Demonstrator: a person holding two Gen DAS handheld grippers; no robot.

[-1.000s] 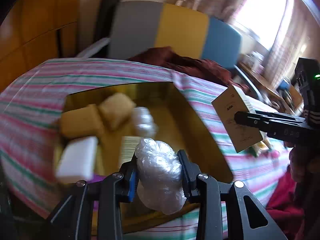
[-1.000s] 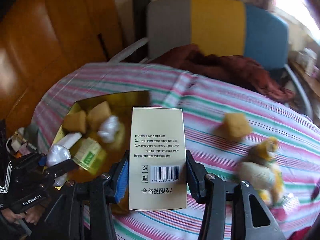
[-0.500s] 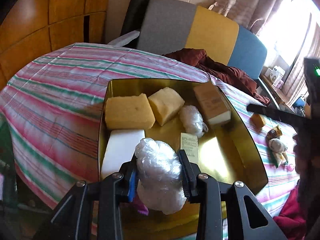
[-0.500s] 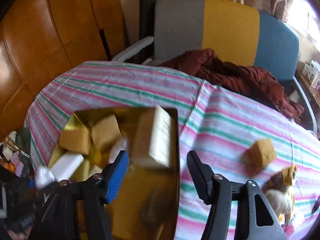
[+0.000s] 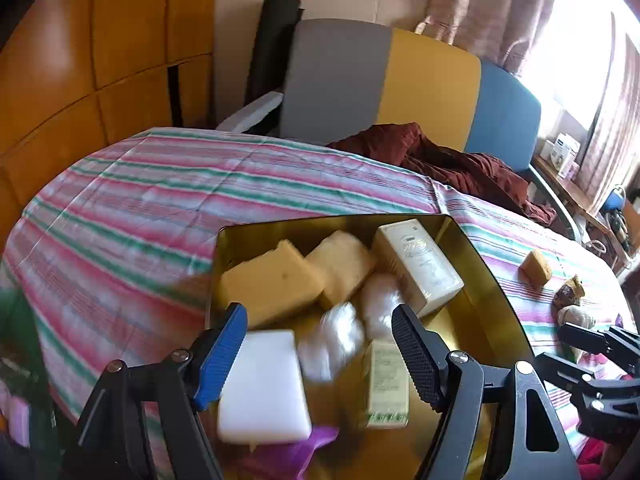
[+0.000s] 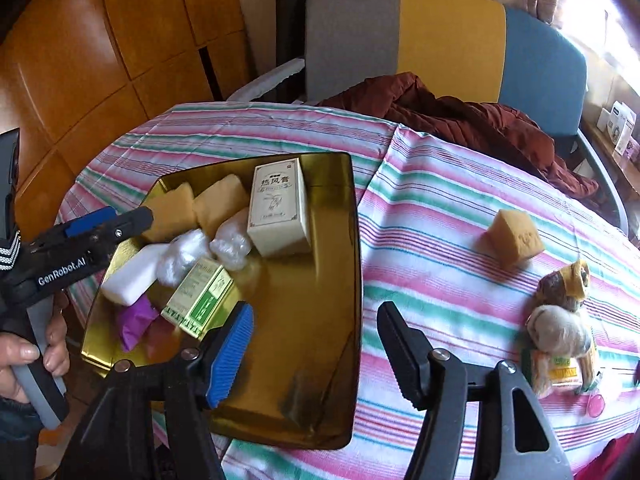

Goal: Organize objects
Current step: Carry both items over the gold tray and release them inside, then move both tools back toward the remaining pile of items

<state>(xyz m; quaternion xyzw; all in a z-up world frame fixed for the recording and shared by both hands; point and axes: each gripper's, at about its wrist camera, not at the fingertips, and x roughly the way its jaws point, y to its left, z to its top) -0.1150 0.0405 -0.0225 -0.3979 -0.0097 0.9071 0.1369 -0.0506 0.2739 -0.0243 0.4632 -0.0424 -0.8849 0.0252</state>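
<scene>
My left gripper (image 5: 320, 316) hangs over the gold tray (image 5: 492, 280), its jaws opening. The crumpled plastic bag (image 5: 332, 340) is blurred just below them, free of both pads, among the tray's contents. My right gripper (image 6: 314, 312) is over the tray's near right part (image 6: 320, 320), jaws opening with nothing between them. The cream box (image 6: 280, 212) stands in the tray's far end. Also in the tray are two yellow sponges (image 6: 220, 204), a white block (image 6: 132, 272), a second plastic ball (image 6: 232, 240), a green box (image 6: 204, 296) and a purple scrap (image 6: 136, 324).
On the striped cloth right of the tray lie a loose yellow sponge (image 6: 516, 240) and a heap of small packets and a fuzzy ball (image 6: 560, 320). A dark red garment (image 6: 460, 116) lies on the chair behind. A hand (image 6: 24, 356) holds the left gripper's handle.
The left gripper has opened and let go of the plastic bag, which has dropped toward the tray. The right gripper released the cream box into the tray and drew back to the right.
</scene>
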